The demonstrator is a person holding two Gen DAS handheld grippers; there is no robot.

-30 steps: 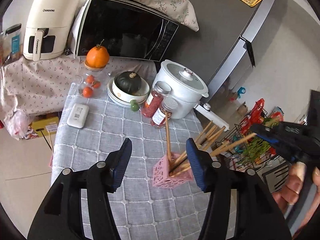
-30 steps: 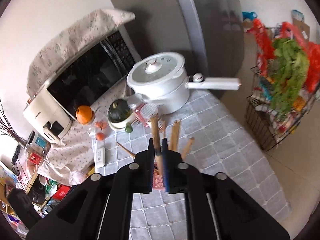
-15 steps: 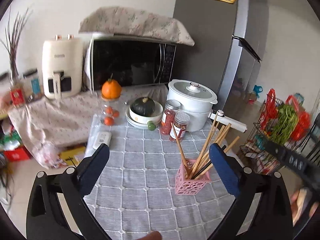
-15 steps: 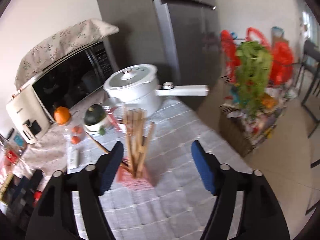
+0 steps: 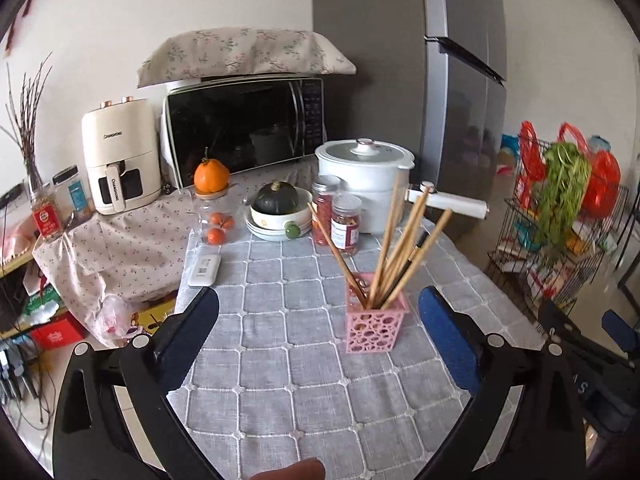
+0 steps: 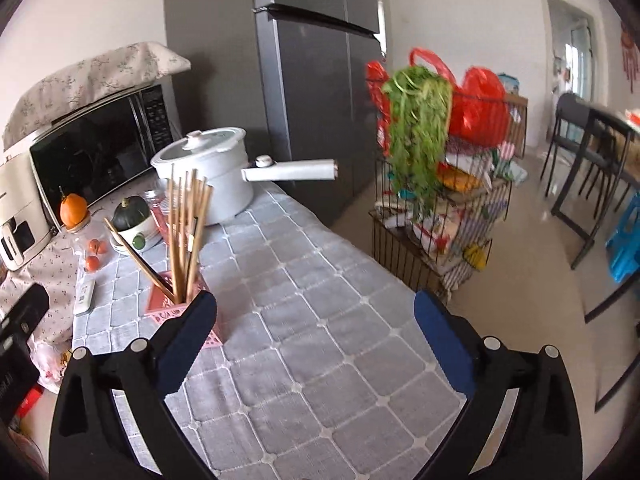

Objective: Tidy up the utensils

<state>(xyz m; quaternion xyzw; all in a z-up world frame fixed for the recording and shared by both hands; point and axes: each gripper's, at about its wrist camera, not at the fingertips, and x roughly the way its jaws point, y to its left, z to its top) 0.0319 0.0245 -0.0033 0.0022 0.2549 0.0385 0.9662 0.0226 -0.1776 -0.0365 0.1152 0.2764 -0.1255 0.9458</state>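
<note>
On the grey checked tablecloth (image 5: pixel 280 364), at about one o'clock from my left claw (image 5: pixel 318 330), the pink holder (image 5: pixel 375 327) stands upright with the wooden chopsticks (image 5: pixel 394 248) fanned out of it, one leaning hard toward eleven o'clock. My left claw's jaws stand wide apart with nothing between them. My right claw (image 6: pixel 314 330) has just been opening and now gapes wide too, empty, with the holder at ten o'clock, just beside its left finger (image 6: pixel 188 336).

That closeness worries me: I judge the holder light and top-heavy, so a careless sideways sweep of that finger could tip it and scatter the sticks. The leaning chopstick could also catch a passing jaw and lever the holder over. Further off at twelve o'clock, the two jars (image 5: pixel 338 216) and the white pot's long handle (image 5: pixel 452 202) would be easy to knock on any long reach.
</note>
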